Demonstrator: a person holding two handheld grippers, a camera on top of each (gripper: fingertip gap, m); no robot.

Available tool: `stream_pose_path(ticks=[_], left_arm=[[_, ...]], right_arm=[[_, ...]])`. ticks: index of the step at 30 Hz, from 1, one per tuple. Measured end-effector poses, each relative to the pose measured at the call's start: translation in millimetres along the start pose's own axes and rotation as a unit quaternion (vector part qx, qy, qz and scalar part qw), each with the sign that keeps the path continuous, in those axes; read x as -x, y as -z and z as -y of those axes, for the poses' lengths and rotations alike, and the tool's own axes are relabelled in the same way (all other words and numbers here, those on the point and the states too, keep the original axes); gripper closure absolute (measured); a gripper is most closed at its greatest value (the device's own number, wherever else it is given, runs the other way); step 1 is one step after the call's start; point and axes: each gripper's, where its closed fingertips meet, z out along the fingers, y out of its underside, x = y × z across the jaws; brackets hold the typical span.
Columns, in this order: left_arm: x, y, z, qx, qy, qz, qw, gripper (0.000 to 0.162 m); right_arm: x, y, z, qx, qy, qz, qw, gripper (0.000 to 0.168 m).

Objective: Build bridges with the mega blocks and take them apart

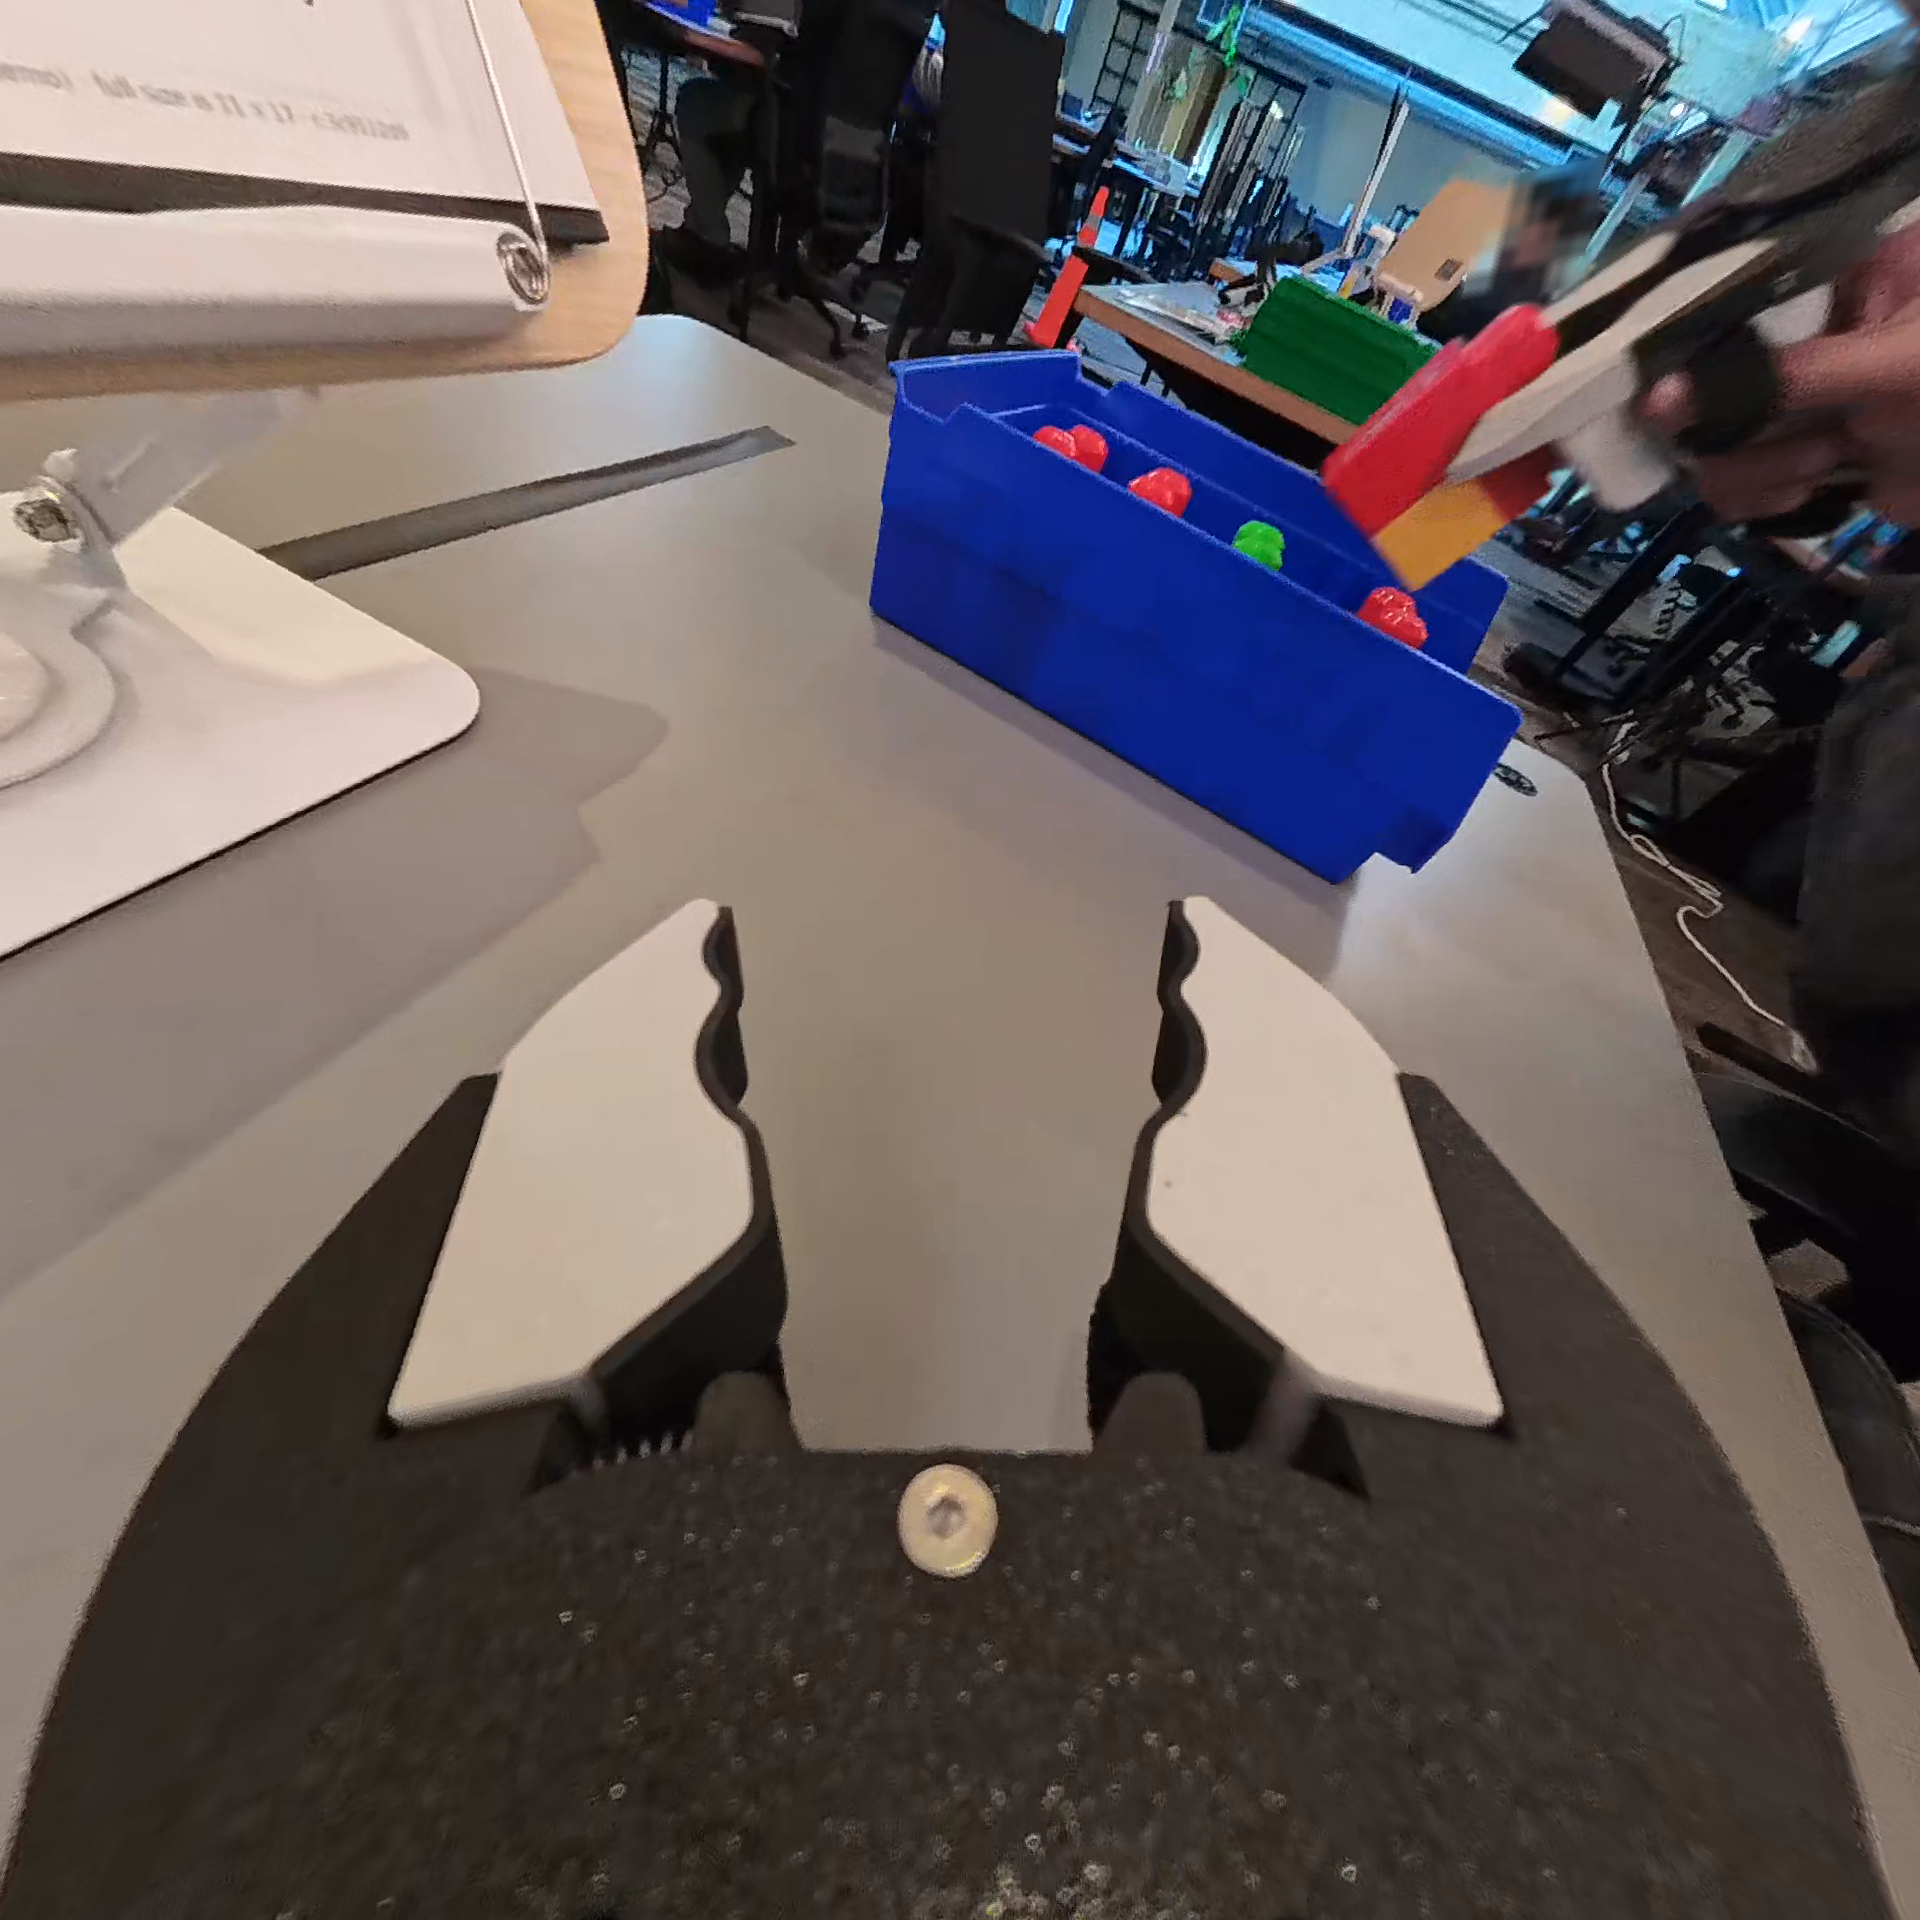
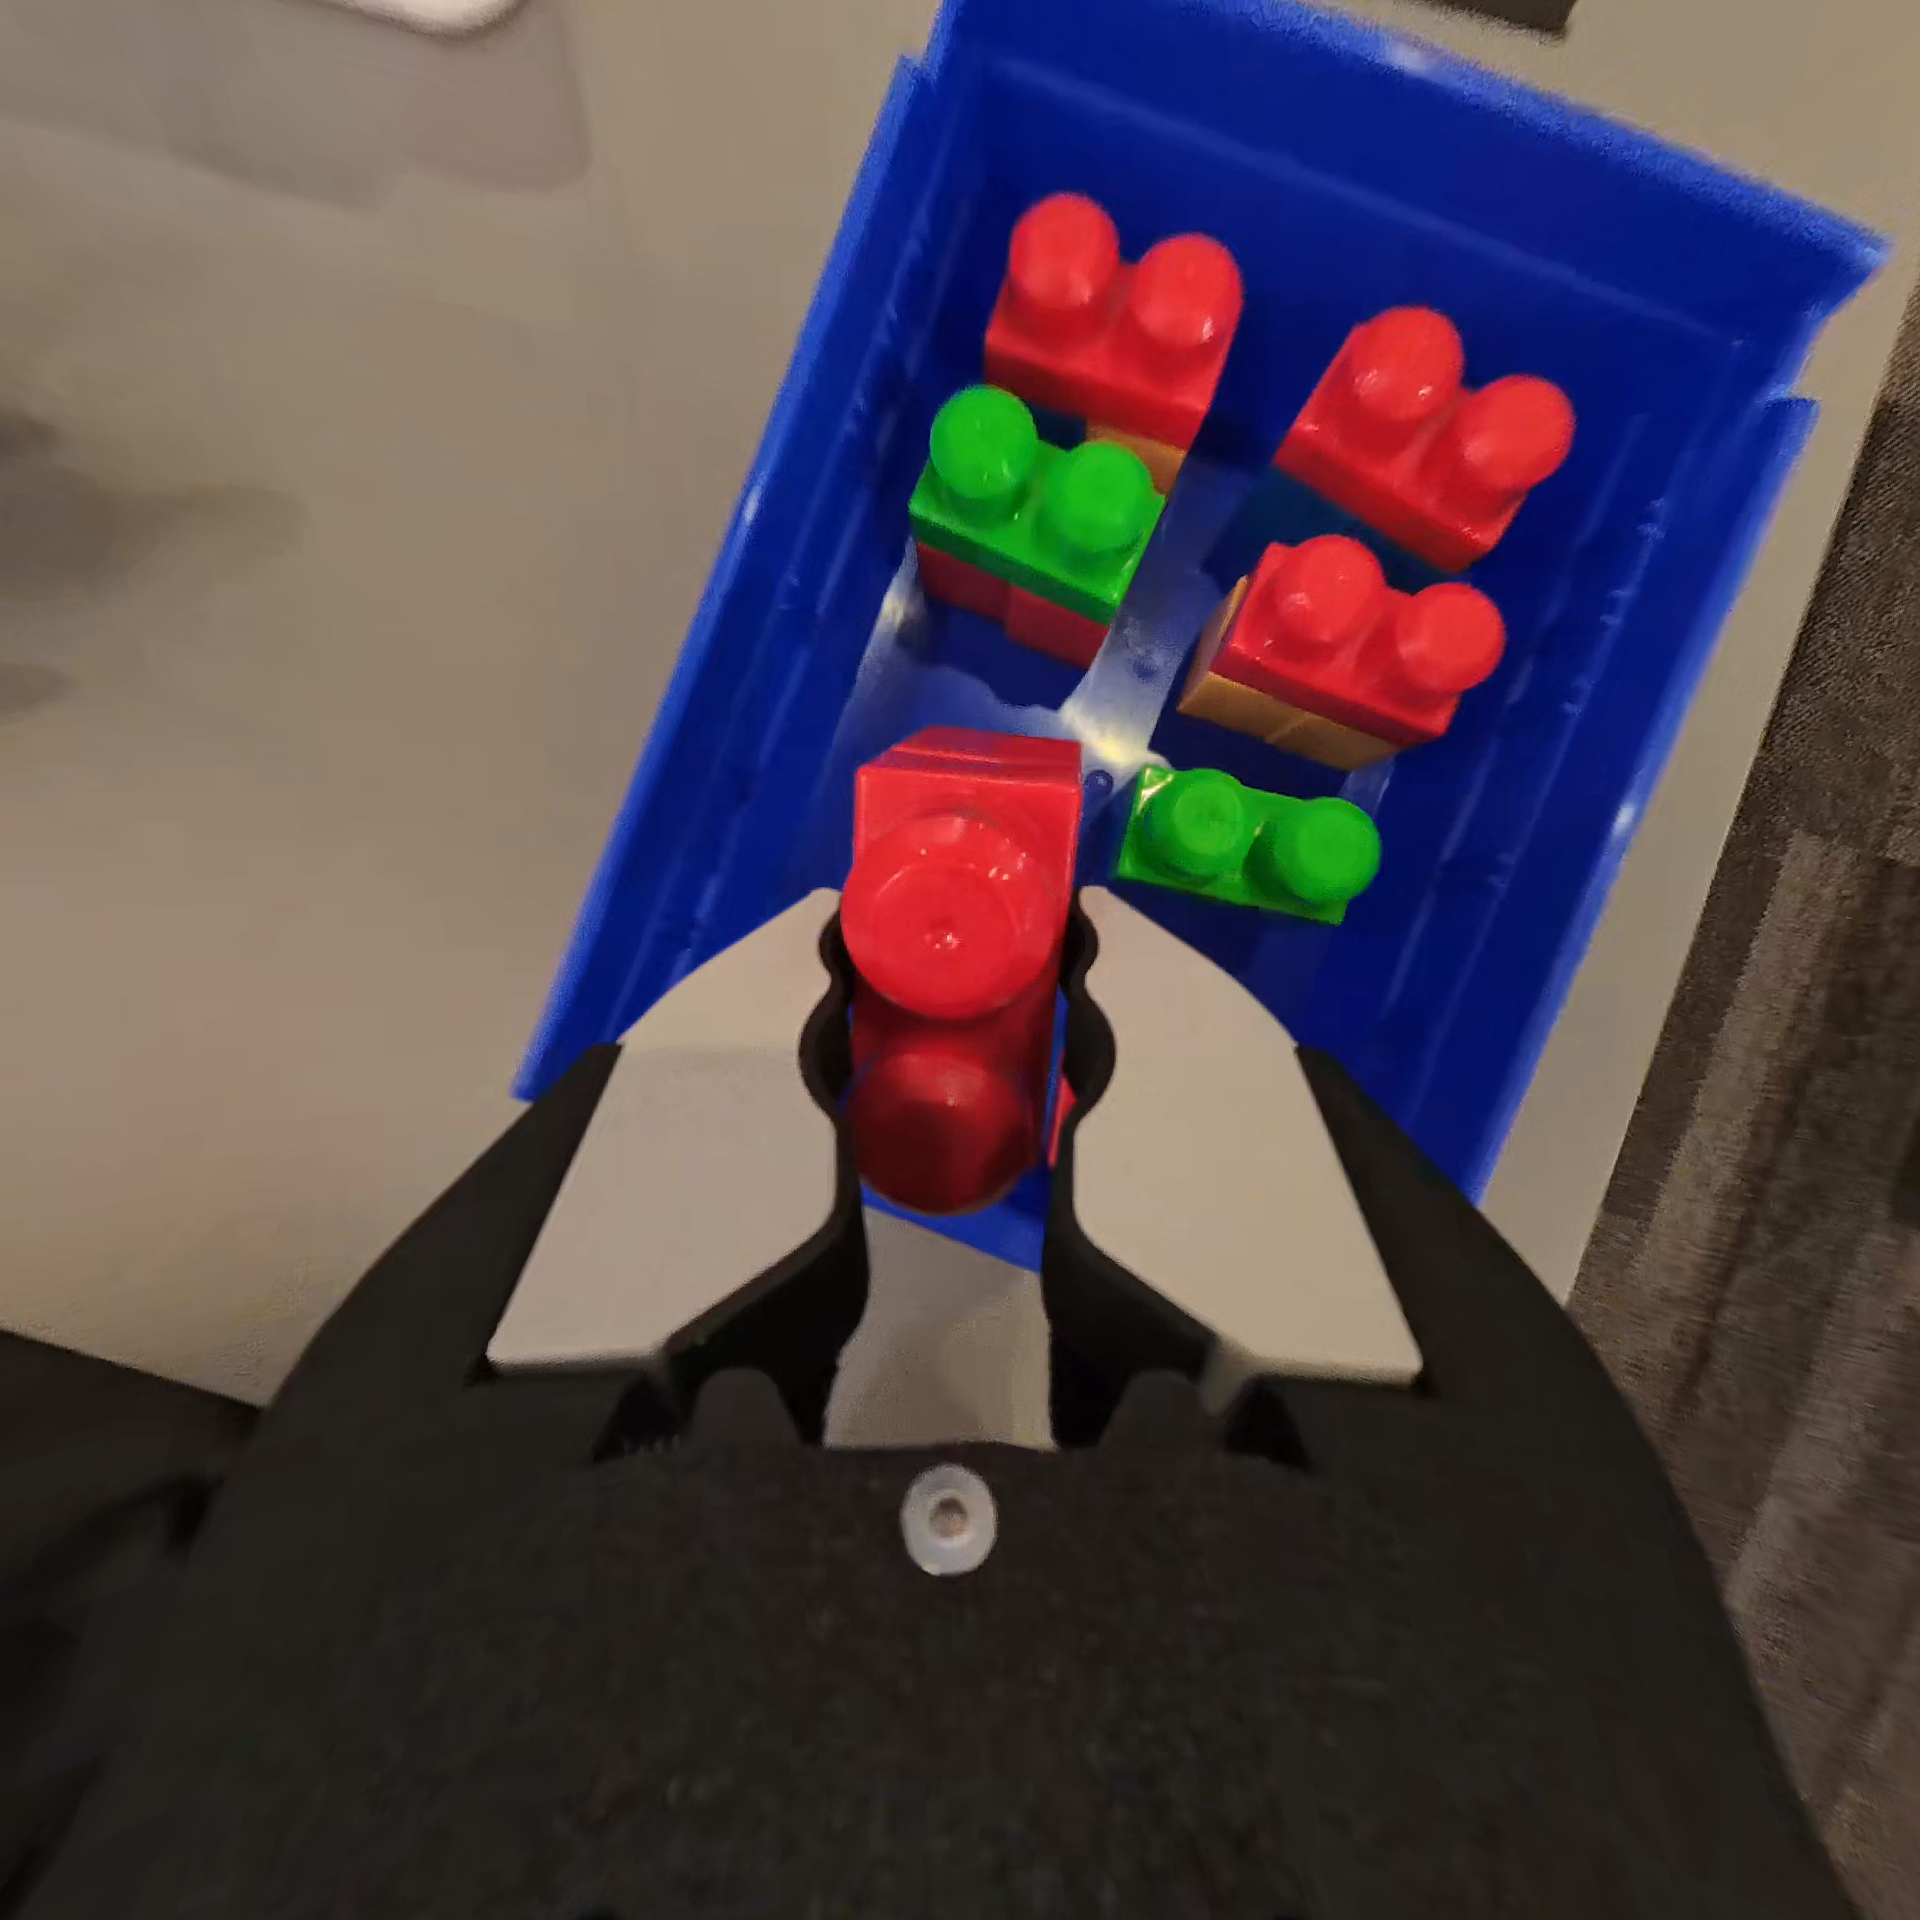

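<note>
Grey surface carries a blue bin of blocks at two o'clock. Right gripper fingers clamp a red block above the bin's near end; left gripper fingers gape empty. Risk: the tilted block could slip or knock the green block just beside it.

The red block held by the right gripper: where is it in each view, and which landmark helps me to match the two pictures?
Left wrist view: the red block is at the upper right, above the near end of the blue bin, with an orange block under it.
Right wrist view: at the centre, clamped in the right gripper, above the bin's near end.
Shared landmark: the blue bin.
</note>
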Motion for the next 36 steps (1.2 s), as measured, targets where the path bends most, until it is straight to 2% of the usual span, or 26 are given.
stream_pose_path(ticks=[6,11,14,16,19,24,26,27,28,32,34,36], left_arm=[[1,3,1,-0.002,-0.001,0.001,1.0,0.085],[-1,0,-2,0.008,-0.002,-0.005,1.0,0.085],[-3,-2,-6,0.018,-0.011,-0.006,1.0,0.085],[-4,-4,-8,0.023,-0.017,-0.006,1.0,0.085],[-5,-5,-10,0.028,-0.019,-0.008,0.999,0.085],[-5,-7,-12,0.03,-0.014,-0.015,0.999,0.085],[-5,-7,-13,0.032,-0.012,-0.017,0.999,0.085],[-5,-6,-13,0.032,-0.01,-0.018,0.999,0.085],[-5,-6,-13,0.031,-0.009,-0.019,0.999,0.085],[-5,-5,-11,0.025,-0.001,-0.024,0.999,0.085],[-5,-4,-10,0.024,0.0,-0.025,0.999,0.085],[-6,-4,-9,0.023,-0.003,-0.023,0.999,0.085]], right_arm=[[-2,-60,-6,0.125,0.14,0.047,0.981,0.131],[-2,-90,-5,0.163,0.344,0.083,0.921,0.13],[-3,-103,-5,0.178,0.421,0.098,0.884,0.131],[-2,-108,-13,0.2,0.454,0.119,0.86,0.13],[7,-112,-14,0.191,0.497,0.15,0.833,0.131],[8,-117,-10,0.192,0.537,0.151,0.808,0.13],[4,-118,-11,0.204,0.551,0.133,0.798,0.118],[1,-116,-12,0.214,0.552,0.117,0.798,0.105],[1,-113,-14,0.226,0.552,0.109,0.795,0.098],[2,-80,0,0.201,0.57,0.067,0.794,0.088],[4,-49,23,0.14,0.573,0.027,0.807,0.091],[8,-7,52,0.046,0.551,-0.02,0.833,0.093]])
